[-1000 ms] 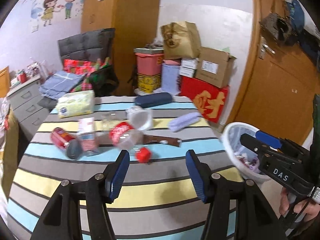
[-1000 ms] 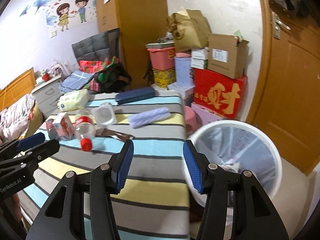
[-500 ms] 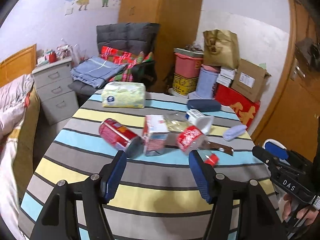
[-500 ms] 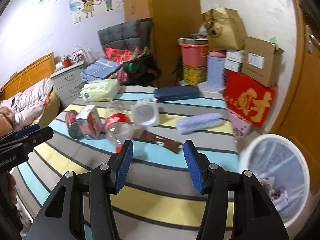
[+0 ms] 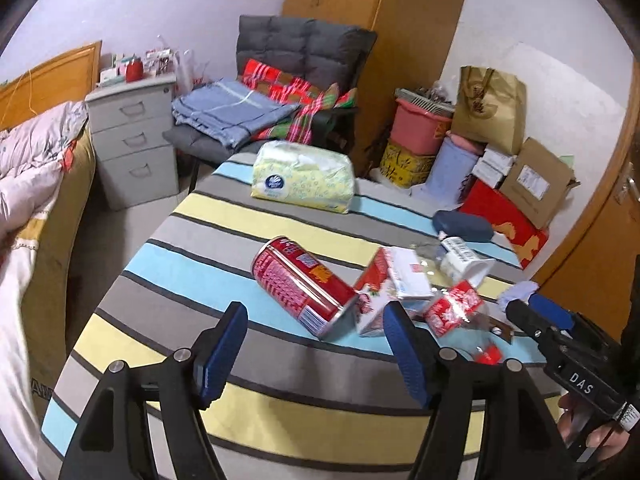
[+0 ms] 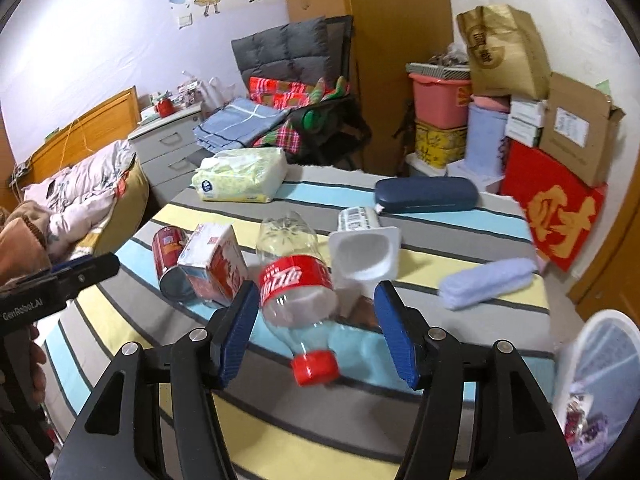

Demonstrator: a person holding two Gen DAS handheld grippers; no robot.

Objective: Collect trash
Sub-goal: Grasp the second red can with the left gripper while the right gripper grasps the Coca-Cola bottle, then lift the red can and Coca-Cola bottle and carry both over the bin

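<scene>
Right gripper [image 6: 314,326] open round bottle [image 6: 296,280]; bin [image 6: 600,364] only rt view, contents unclear.

Two wrist fisheyes, angled down along the claws.
The striped table [image 5: 240,220] is viewed closely ahead of each claw; the litter cluster, red can [image 5: 304,292] included, is shared.

We hold the left gripper [image 5: 314,354] angled downward, its blue-padded jaws spread apart and just widened, with nothing pressed between the pads. Our right gripper [image 6: 316,336] tilts down likewise, jaws also freshly widened, pads clear of contact. A hand [image 6: 30,354] grips the left tool's handle; another hand [image 5: 580,428] holds the right tool.
</scene>
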